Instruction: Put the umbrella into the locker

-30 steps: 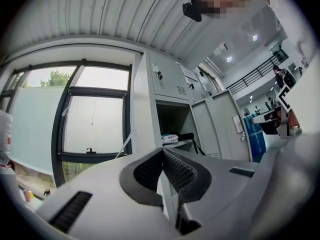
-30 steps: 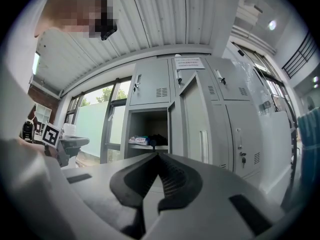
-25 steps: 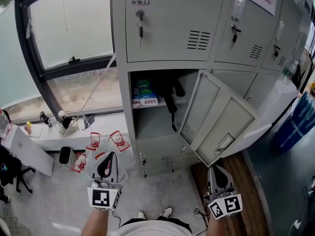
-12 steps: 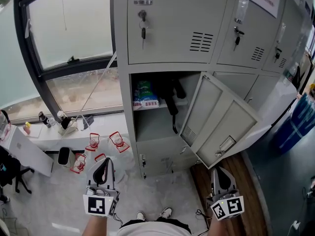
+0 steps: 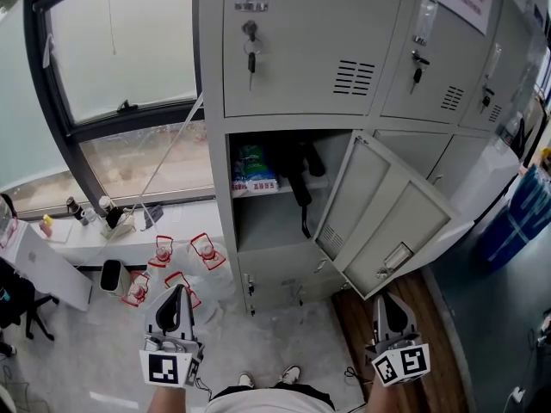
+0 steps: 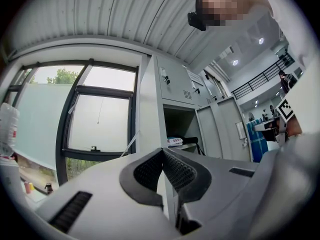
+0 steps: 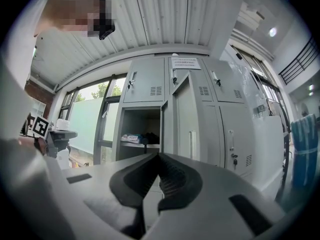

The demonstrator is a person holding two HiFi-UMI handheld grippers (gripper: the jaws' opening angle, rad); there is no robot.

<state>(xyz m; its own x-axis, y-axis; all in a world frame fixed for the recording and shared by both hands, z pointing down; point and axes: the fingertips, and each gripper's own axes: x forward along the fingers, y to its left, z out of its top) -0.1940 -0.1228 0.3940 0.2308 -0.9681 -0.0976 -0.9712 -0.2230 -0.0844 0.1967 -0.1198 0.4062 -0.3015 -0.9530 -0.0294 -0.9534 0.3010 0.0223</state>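
Note:
The black folded umbrella [image 5: 300,172] lies on the shelf inside the open grey locker compartment [image 5: 277,231], its strap hanging down over the shelf edge. It also shows as a dark bundle in the left gripper view [image 6: 190,140] and in the right gripper view [image 7: 150,136]. My left gripper [image 5: 178,290] is low at the left, well back from the locker, shut with nothing between its jaws. My right gripper [image 5: 384,298] is low at the right in front of the swung-out door [image 5: 387,213], shut and empty too.
A blue and white packet [image 5: 252,166] lies on the shelf beside the umbrella. Water jugs with red handles [image 5: 185,261] stand on the floor under the window. A white ledge [image 5: 77,239] holds small bottles. A blue bin [image 5: 521,213] stands at the far right.
The left gripper has drawn back toward the person and a little to the left. The right gripper has hardly moved. The umbrella stays on the shelf.

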